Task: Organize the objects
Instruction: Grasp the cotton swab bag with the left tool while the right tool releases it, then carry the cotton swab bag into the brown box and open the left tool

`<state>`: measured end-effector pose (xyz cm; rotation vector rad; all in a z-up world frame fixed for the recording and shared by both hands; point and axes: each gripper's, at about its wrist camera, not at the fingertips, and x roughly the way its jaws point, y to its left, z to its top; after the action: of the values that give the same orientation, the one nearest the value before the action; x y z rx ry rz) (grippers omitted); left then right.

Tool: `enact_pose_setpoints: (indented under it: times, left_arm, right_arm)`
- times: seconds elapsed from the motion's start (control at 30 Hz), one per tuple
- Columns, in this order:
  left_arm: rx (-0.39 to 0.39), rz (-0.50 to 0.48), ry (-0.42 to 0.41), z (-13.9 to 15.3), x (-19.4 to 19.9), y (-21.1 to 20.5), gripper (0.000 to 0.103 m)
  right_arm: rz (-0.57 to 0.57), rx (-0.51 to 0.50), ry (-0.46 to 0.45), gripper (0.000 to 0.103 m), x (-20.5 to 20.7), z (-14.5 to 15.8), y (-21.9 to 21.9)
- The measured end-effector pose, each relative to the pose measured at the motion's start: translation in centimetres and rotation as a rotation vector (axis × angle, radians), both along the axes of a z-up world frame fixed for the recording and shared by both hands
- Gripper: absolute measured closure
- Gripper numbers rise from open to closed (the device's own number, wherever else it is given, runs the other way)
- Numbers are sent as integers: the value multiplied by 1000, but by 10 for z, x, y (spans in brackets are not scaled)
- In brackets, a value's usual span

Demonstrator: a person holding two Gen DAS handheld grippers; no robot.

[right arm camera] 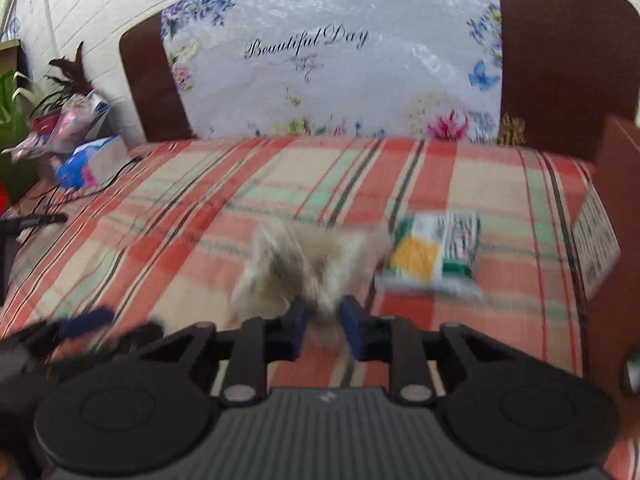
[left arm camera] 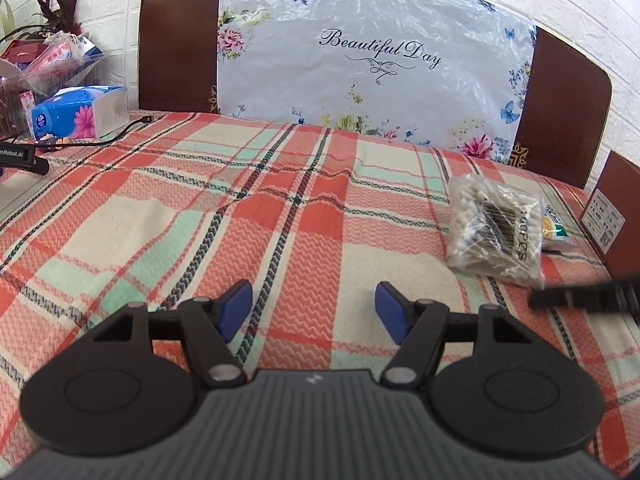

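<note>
The swab bag (right arm camera: 304, 268) looks light, soft, crinkly; the right gripper (right arm camera: 323, 320) pinches its near edge, jaws nearly closed; the left gripper (left arm camera: 314, 312) gapes wide, empty; grip bunched film.

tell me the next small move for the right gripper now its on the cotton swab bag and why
Probably lift the cotton swab bag slightly clear of the plaid cloth before carrying it anywhere. The right gripper has its fingers closed narrowly on the bag's near edge, though the view is blurred, and a green and yellow packet lies close beside it. The left gripper is open and empty.
</note>
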<state>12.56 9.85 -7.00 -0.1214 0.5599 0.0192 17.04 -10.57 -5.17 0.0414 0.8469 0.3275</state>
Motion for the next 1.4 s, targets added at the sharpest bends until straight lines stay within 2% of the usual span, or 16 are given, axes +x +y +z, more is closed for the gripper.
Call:
enact_pose_setpoints:
  times: [0.1, 0.27, 0.33, 0.43, 0.47, 0.5, 0.53, 0.6, 0.8, 0.9, 1.0, 1.07, 1.17, 1.23, 1.33, 1.4]
  left_arm:
    - [-34, -13, 19, 4, 2, 4, 32]
    - [-278, -96, 66, 27, 27, 5, 31]
    - [-289, -136, 82, 37, 44, -8, 13]
    - [-237, -169, 127, 38, 73, -33, 8]
    - [-220, -168, 166, 34, 84, -39, 11]
    - [-219, -159, 215, 26, 94, -43, 28]
    - [-230, -160, 221, 22, 97, -47, 35]
    - [-257, -235, 200, 23, 91, -54, 66]
    - [-301, -309, 257, 22, 65, -61, 68]
    - [-361, -344, 294, 19, 51, -62, 69]
    - [-345, -379, 287, 18, 24, -67, 70]
    - [-318, -383, 284, 20, 10, -69, 70]
    - [-275, -398, 288, 26, -3, -70, 66]
    - [-217, -360, 262, 30, -7, -68, 39]
    - [-234, -288, 261, 34, 4, -58, 35]
    - [-281, -293, 283, 35, 13, -55, 35]
  right_arm:
    - [33, -69, -72, 87, -37, -1, -4]
    - [45, -116, -125, 77, -67, -10, -14]
    - [32, -96, -177, 75, -75, -17, -17]
    - [30, -84, -242, 75, -83, -25, -20]
    - [27, -72, -235, 74, -81, -24, -22]
    - [26, -57, -230, 74, -80, -24, -24]
    - [24, -44, -226, 74, -80, -25, -26]
    - [21, -40, -226, 73, -81, -25, -25]
    - [11, -91, -233, 51, -80, -19, -21]
    - [43, -168, -238, 49, -70, -18, -13]
    - [47, -153, -211, 45, -59, -18, -16]
    - [52, -121, -189, 45, -59, -19, -21]
    - [74, -103, -175, 61, -71, -17, -20]
    - [84, -120, -186, 64, -81, -17, -17]
    - [76, -130, -200, 62, -86, -16, -16]
    - [55, -135, -209, 47, -84, -15, -18]
